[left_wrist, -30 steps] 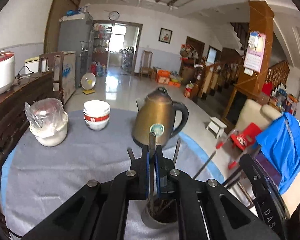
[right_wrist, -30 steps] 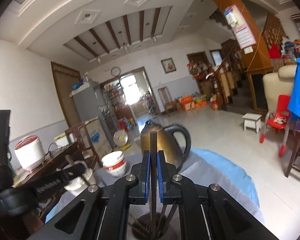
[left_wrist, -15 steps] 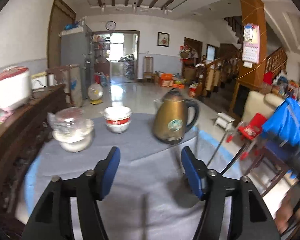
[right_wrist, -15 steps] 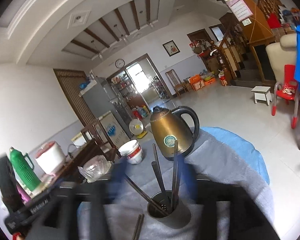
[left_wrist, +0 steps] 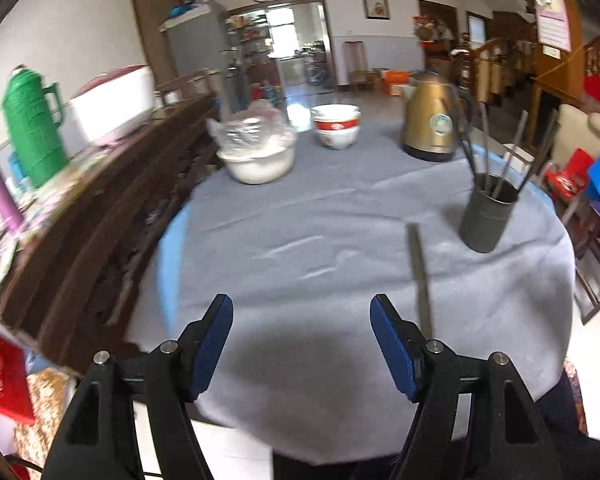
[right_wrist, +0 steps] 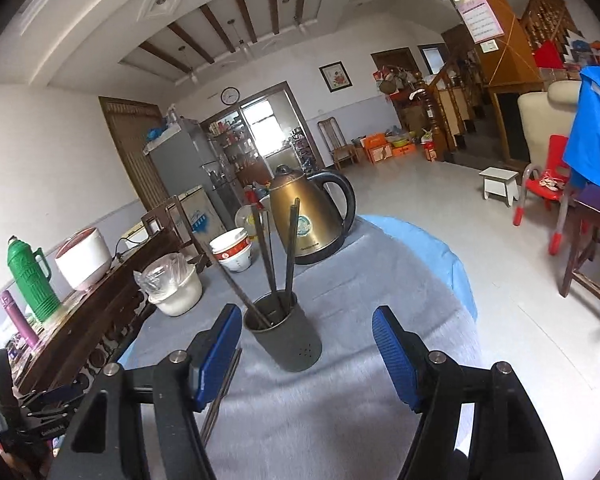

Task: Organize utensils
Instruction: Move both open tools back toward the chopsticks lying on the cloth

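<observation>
- Hovering over the grey tablecloth (left_wrist: 300,208), the left gripper (left_wrist: 302,344) has its blue pads spread wide with nothing between them; those jaws have just been opening.
- Right gripper (right_wrist: 306,350) the same: jaws have just been opening, wide apart, gripping nothing, with the dark utensil holder (right_wrist: 283,332) standing just beyond the gap between its fingers.
- The holder sits near the table's right edge in the left view, not far from the gold kettle (left_wrist: 434,120), with several chopsticks (right_wrist: 278,252) leaning out of it.
- One loose chopstick (left_wrist: 419,276) lies flat on the cloth, just beside the left gripper's right finger and short of the holder. In the right view more sticks seem to lie by the left finger; how many, I can't tell.
- My read: a drop-off is done and we're between picks.
- Next up, likely the loose stick. It calls for a low approach, jaws astride the thin shaft, a firm pinch, then a lift and tilt into the holder without knocking it.
</observation>
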`<state>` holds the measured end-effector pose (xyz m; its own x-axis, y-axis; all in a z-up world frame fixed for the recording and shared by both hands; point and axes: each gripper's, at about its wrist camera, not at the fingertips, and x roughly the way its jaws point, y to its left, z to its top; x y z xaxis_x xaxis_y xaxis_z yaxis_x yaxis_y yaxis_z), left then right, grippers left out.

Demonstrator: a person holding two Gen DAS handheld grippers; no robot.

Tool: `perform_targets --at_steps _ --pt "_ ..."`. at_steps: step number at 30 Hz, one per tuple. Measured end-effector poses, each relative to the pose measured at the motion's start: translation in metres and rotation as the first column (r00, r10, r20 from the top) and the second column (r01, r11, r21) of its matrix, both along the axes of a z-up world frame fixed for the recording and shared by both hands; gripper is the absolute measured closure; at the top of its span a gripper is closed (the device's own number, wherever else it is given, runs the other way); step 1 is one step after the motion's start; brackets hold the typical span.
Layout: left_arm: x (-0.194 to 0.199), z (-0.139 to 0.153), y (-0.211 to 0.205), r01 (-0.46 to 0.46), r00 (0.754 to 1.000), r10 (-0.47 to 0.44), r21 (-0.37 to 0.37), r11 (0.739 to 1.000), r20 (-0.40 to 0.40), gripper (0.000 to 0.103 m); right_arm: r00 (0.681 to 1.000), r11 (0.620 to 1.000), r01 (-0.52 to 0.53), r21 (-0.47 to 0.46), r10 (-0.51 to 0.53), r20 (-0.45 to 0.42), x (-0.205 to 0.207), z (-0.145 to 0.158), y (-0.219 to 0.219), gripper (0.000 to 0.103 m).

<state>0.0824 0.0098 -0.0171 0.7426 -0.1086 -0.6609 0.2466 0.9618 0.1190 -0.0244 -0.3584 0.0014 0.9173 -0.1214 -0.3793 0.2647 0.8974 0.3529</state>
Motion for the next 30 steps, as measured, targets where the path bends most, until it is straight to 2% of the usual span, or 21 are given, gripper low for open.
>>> perform_targets --at_steps 5,11,14,18,20,22,25,30 --pt "-0.019 0.025 0.037 -0.102 0.993 0.099 0.035 0.994 0.060 0.031 1.000 0.997 -0.004 -0.083 0.005 0.003 -0.012 0.024 0.004 0.031" --pt "-0.029 0.030 0.067 -0.190 0.981 0.189 0.020 0.982 0.048 0.028 1.000 0.990 0.000 -0.140 -0.002 -0.015 -0.025 0.035 0.002 0.031" --pt "-0.018 0.028 0.060 -0.177 0.982 0.177 -0.008 0.984 0.060 0.028 1.000 0.991 -0.031 -0.130 0.030 -0.004 -0.013 0.029 0.008 0.031" --pt "0.002 0.030 0.036 -0.122 0.987 0.130 -0.085 0.989 0.098 0.028 0.990 0.985 -0.137 -0.102 0.138 0.004 0.010 0.016 0.036 0.031" --pt "0.010 0.030 0.018 -0.079 0.987 0.090 -0.089 0.993 0.130 0.027 0.983 0.976 -0.183 -0.119 0.185 0.006 0.018 0.013 0.053 0.031" --pt "0.013 0.027 0.005 -0.041 0.989 0.051 -0.071 0.997 0.142 0.026 0.972 0.968 -0.234 -0.096 0.235 0.005 0.026 0.009 0.064 0.031" --pt "0.021 0.019 -0.010 0.013 0.993 -0.008 -0.047 0.999 0.117 0.026 0.967 0.964 -0.256 -0.069 0.256 -0.009 0.031 0.002 0.070 0.031" --pt "0.024 -0.004 -0.007 0.026 1.000 -0.025 -0.100 0.995 0.011 0.026 0.969 0.972 -0.233 0.035 0.235 -0.075 0.037 -0.022 0.059 0.032"
